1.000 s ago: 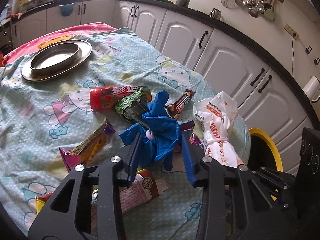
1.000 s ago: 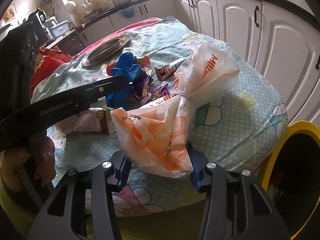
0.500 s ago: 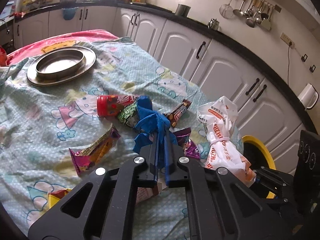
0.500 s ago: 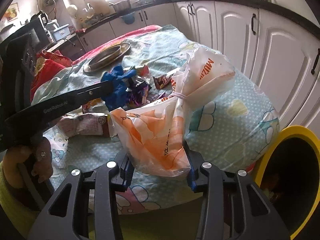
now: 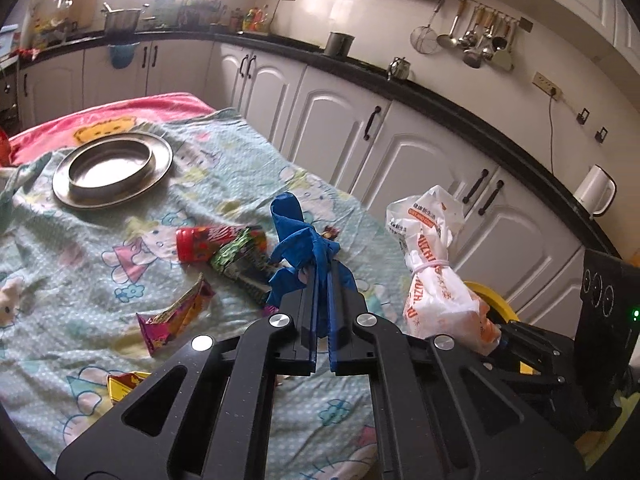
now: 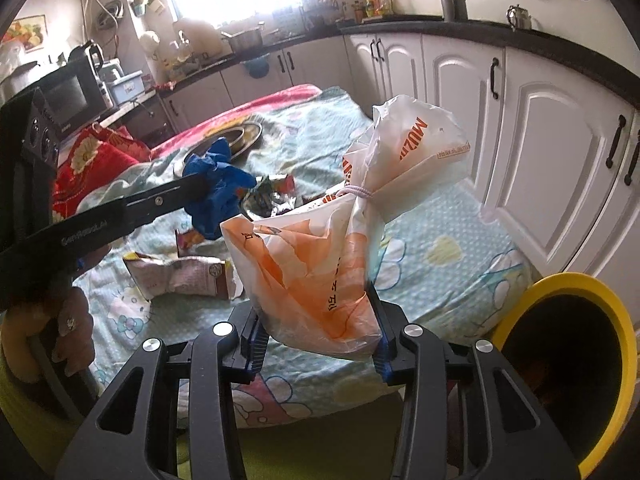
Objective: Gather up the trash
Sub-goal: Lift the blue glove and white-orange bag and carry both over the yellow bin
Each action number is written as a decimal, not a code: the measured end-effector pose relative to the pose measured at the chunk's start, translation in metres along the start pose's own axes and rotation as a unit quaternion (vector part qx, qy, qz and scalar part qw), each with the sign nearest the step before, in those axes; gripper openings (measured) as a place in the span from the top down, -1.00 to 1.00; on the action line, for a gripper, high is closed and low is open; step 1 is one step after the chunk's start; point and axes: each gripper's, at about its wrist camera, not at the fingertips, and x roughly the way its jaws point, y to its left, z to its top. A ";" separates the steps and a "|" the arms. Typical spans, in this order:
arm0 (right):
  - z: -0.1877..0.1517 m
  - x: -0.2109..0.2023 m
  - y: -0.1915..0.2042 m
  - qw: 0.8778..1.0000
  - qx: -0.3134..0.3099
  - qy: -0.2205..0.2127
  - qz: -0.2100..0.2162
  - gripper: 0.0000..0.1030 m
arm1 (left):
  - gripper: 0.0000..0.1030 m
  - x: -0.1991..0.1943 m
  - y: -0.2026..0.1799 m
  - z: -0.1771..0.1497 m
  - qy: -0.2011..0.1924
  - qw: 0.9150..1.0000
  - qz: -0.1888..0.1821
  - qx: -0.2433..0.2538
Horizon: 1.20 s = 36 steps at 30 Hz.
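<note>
Midway seemed a fair judgement: the left gripper (image 5: 322,276) had its jaws pinched on a crumpled blue glove (image 5: 298,240) held clear of the table, and the right gripper (image 6: 316,328) clasped a tied white-and-orange plastic bag (image 6: 340,240) between wider-set jaws, just beside the yellow-rimmed bin (image 6: 568,344) and not yet inside it. Beyond the bin, on the table, wrappers still waited: a red tube (image 5: 200,240), a green packet (image 5: 240,264), a pink-and-gold wrapper (image 5: 172,316) and a flattened carton (image 6: 180,276). A cartoon-print cloth (image 5: 80,280) covered the table, with a steel plate (image 5: 112,168) at its far end; white cabinets (image 5: 340,128) under a dark counter lined the kitchen.
</note>
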 end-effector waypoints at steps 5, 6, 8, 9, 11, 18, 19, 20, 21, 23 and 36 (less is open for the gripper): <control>0.004 -0.019 -0.005 1.000 -0.003 -0.025 -0.014 0.23 | 0.98 -0.008 -0.014 0.003 -0.009 1.000 -0.009 0.015; 0.005 -0.022 -0.006 0.999 -0.003 -0.030 -0.017 0.23 | 0.98 -0.010 -0.016 0.003 -0.011 1.000 -0.011 0.016; 0.005 -0.030 -0.010 0.999 -0.003 -0.039 -0.025 0.22 | 0.98 -0.013 -0.023 0.004 -0.014 1.000 -0.015 0.023; 0.006 -0.033 -0.012 0.999 -0.002 -0.043 -0.028 0.22 | 0.98 -0.014 -0.025 0.004 -0.015 0.999 -0.017 0.025; 0.007 -0.041 -0.016 0.998 0.003 -0.054 -0.035 0.23 | 0.98 -0.017 -0.032 0.004 -0.018 0.999 -0.023 0.031; 0.003 -0.066 -0.035 0.995 0.020 -0.079 -0.057 0.23 | 0.98 -0.021 -0.054 0.003 -0.021 0.998 -0.041 0.051; 0.002 -0.069 -0.037 0.995 0.023 -0.081 -0.059 0.23 | 0.98 -0.021 -0.057 0.003 -0.021 0.997 -0.043 0.055; 0.001 -0.072 -0.040 0.994 0.026 -0.084 -0.061 0.23 | 0.98 -0.021 -0.061 0.002 -0.020 0.997 -0.046 0.060; 0.000 -0.075 -0.042 0.994 0.029 -0.086 -0.062 0.23 | 0.98 -0.021 -0.063 0.001 -0.020 0.997 -0.048 0.062; -0.003 -0.081 -0.049 0.993 0.035 -0.089 -0.066 0.23 | 0.98 -0.020 -0.069 0.001 -0.018 0.996 -0.053 0.067; -0.023 -0.108 -0.079 0.989 0.061 -0.097 -0.093 0.23 | 0.98 -0.011 -0.113 -0.011 -0.007 0.991 -0.079 0.110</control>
